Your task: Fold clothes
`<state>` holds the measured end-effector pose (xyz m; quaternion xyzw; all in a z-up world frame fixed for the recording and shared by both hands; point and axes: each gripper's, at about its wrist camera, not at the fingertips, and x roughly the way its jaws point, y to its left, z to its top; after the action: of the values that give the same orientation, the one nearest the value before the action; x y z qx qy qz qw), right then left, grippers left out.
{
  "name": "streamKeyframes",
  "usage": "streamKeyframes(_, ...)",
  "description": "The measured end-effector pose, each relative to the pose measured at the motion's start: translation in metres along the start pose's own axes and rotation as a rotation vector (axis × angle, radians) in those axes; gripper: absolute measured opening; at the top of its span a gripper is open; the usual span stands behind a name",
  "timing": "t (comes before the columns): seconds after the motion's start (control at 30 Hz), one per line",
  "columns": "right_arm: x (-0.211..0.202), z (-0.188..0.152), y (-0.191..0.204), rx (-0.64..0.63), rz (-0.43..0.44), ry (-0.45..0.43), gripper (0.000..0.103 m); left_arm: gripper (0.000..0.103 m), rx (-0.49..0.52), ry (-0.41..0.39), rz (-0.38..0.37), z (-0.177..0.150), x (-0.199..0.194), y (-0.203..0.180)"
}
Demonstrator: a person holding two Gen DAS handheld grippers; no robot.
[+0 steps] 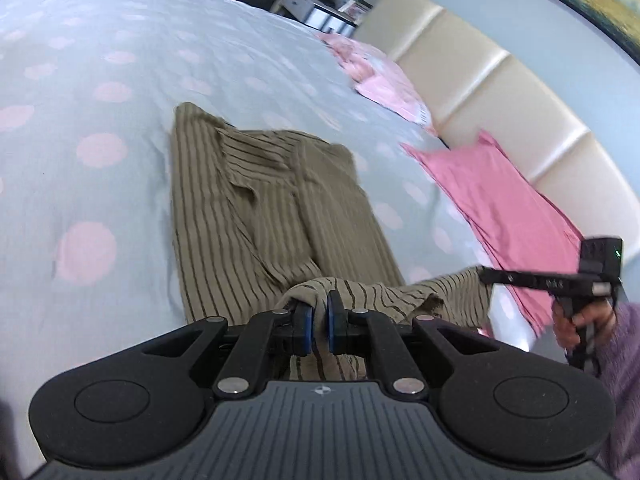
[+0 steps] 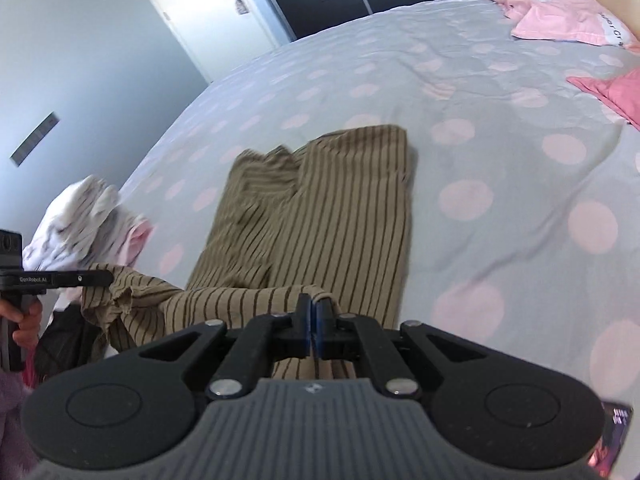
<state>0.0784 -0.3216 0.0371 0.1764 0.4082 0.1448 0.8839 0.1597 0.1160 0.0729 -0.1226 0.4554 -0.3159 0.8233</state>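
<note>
An olive-brown striped shirt lies lengthwise on the bed, sides folded in and collar at the far end; it also shows in the right wrist view. My left gripper is shut on the near hem of the shirt and lifts it off the bed. My right gripper is shut on the other near corner of the hem. Each gripper shows in the other's view, the right one and the left one, with the hem stretched between them.
The bed has a grey duvet with pink dots. A folded pink garment and a pale pink pillow lie by the cream headboard. A pile of white and pink clothes sits at the bed's edge.
</note>
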Motion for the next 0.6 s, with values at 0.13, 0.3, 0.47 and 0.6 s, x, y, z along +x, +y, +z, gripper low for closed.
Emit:
streamKeyframes(0.13, 0.033, 0.013, -0.006, -0.002, -0.047, -0.008, 0.003, 0.005, -0.03, 0.012, 0.043, 0.014, 0.034, 0.018)
streamKeyframes(0.3, 0.078, 0.022, -0.017, 0.011, -0.103, -0.005, 0.003, 0.005, -0.094, 0.03, 0.087, 0.021, 0.069, 0.038)
streamKeyframes(0.47, 0.113, 0.023, -0.025, 0.015, -0.155, 0.028, 0.003, 0.005, -0.148, 0.052, 0.122, 0.026, 0.097, 0.054)
streamKeyframes(0.6, 0.124, 0.022, -0.028, 0.029, -0.166, 0.061, 0.007, 0.02, -0.149, 0.081, 0.143, 0.026, 0.109, 0.054)
